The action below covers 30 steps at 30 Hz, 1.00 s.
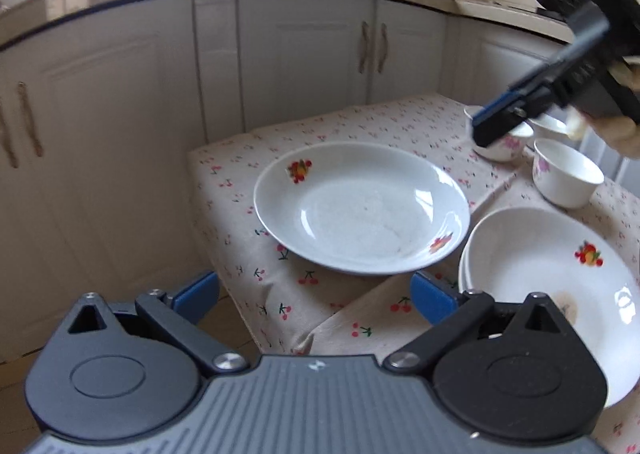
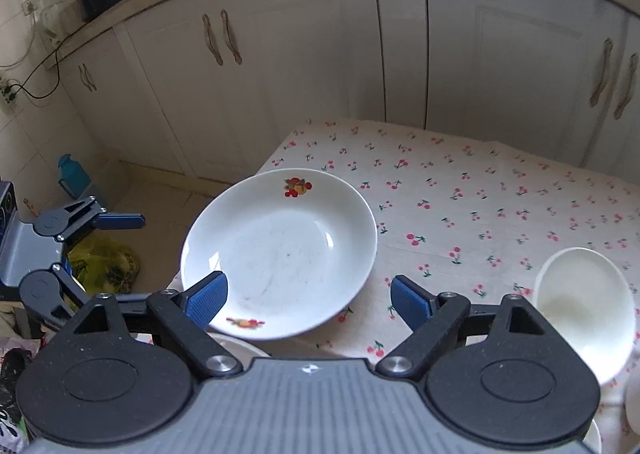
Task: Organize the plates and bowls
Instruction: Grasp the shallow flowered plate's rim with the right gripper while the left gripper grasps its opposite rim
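My left gripper (image 1: 316, 296) is spread wide and empty, short of the white fruit-print ceramic plate (image 1: 362, 208) at the left edge of the cherry-print table (image 1: 360, 122). My right gripper (image 2: 308, 304) is likewise wide, empty, above the plate's near rim. Small white bowls (image 1: 566, 178) stand right.

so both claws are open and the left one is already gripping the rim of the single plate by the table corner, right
Not quite. Both claws are open, but the left claw is not gripping anything: in the left wrist view its blue pads sit apart just short of the plate, with the rim clear of them. The right claw is open too, above the plate's near edge in its own view.
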{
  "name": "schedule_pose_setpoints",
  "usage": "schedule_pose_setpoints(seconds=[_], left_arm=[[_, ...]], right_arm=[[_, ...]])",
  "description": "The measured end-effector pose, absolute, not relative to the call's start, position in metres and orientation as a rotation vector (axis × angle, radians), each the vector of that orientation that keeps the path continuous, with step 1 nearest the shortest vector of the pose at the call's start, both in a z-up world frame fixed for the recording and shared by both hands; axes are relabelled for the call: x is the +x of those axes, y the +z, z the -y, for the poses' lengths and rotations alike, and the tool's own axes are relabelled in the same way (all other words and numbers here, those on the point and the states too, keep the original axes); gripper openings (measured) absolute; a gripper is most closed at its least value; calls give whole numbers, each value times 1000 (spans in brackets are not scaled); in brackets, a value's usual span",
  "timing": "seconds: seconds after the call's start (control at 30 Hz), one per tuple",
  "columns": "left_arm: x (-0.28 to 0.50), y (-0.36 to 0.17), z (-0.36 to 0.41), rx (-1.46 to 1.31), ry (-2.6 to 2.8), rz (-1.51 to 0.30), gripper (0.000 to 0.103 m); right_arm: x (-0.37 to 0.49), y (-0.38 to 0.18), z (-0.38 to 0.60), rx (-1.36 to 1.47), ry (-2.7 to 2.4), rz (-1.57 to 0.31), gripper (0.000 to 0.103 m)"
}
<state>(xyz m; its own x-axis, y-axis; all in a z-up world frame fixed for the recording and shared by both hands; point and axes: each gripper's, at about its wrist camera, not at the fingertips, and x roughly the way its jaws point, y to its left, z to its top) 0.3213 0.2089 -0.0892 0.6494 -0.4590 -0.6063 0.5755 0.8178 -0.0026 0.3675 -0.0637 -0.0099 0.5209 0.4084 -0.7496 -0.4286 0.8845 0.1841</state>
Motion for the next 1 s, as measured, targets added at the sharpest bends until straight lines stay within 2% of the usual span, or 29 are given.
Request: schedule_pose_setpoints(seconds=[0.2,0.47,1.0], left_arm=[[339,-104,-208,209,-686,-647,97],[353,-111,-201,234,-783,-638,95],[370,-116,-186,331,-895,-631,94]], right_arm=[[406,-26,59,31,479,-976,86],[447,-51,55,102,465,-1070,71],[470,-68,52,101,495,-1108,57]])
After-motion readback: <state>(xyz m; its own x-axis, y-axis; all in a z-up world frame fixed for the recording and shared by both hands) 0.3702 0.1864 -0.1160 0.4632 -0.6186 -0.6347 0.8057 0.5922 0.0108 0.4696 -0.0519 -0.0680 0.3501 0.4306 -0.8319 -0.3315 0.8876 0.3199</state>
